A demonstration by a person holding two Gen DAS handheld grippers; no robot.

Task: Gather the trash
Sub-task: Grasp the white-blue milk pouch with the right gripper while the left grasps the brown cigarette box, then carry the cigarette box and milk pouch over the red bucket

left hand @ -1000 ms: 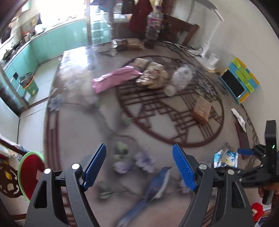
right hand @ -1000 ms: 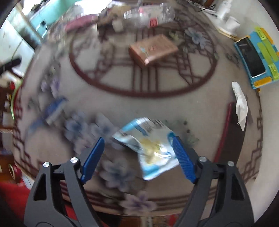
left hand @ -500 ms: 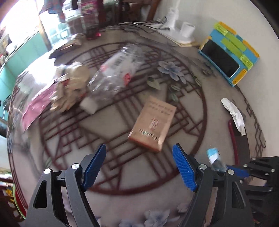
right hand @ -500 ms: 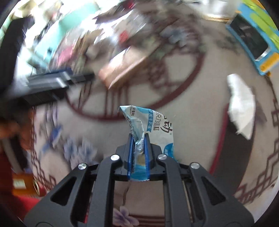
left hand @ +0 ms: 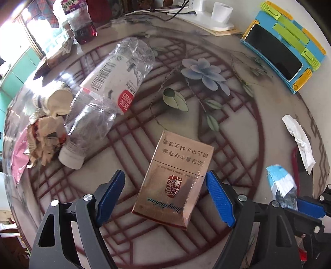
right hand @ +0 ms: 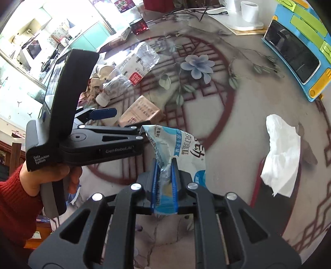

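Observation:
My left gripper (left hand: 165, 196) is open, its blue pads on either side of a copper cigarette pack (left hand: 175, 180) that lies flat on the patterned table (left hand: 238, 134). The pack also shows in the right wrist view (right hand: 140, 112). My right gripper (right hand: 164, 182) is shut on a blue-and-white snack wrapper (right hand: 178, 144), held above the table; the wrapper also shows at the right of the left wrist view (left hand: 281, 186). A crushed clear plastic bottle (left hand: 107, 93) lies left of the pack. A crumpled white tissue (right hand: 279, 153) lies to the right.
Crumpled brown paper (left hand: 45, 140) and a pink wrapper (left hand: 17, 161) lie left of the bottle. A blue toy phone stand (left hand: 283, 43) leans against the wall at the back right. A white lamp base and cup (left hand: 219, 14) and a bottle with red liquid (left hand: 82, 27) stand at the back.
My left gripper has moved forward so that the cigarette pack now lies between its open pads. My right gripper closed on the snack wrapper and holds it raised.

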